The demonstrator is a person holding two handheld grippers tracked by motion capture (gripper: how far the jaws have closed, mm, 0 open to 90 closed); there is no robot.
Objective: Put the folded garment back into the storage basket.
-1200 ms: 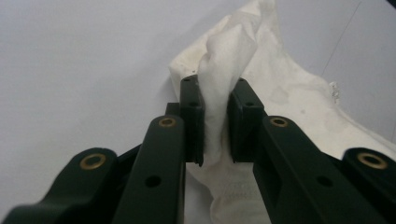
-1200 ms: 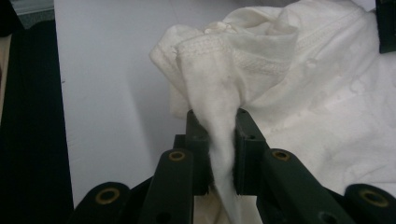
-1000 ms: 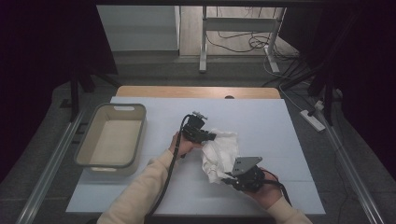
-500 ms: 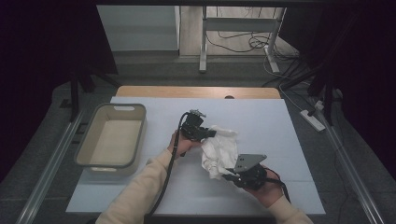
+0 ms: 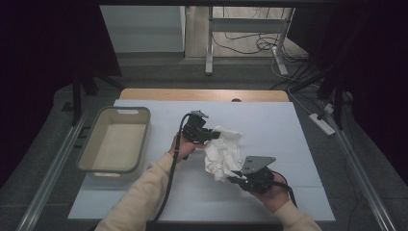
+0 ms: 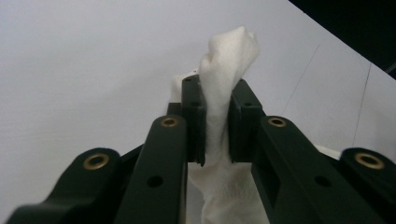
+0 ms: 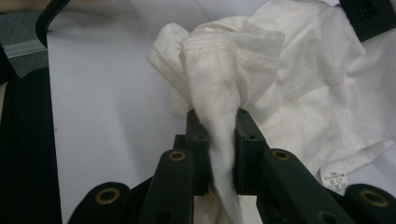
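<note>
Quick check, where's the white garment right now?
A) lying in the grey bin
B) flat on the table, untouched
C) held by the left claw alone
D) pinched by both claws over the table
D: the white garment is bunched between the left claw and the right claw, each with its jaws pressed on a fold; the grey bin holds none of it.

One crumpled white cotton garment [image 5: 223, 151] lies mid-table. One grey rectangular plastic tub [image 5: 96, 149] stands at the left. One pale blue-white table [image 5: 288, 125] bears them. Two black two-jaw grippers are present: left gripper [image 5: 211, 135] and right gripper [image 5: 235, 175].
</note>
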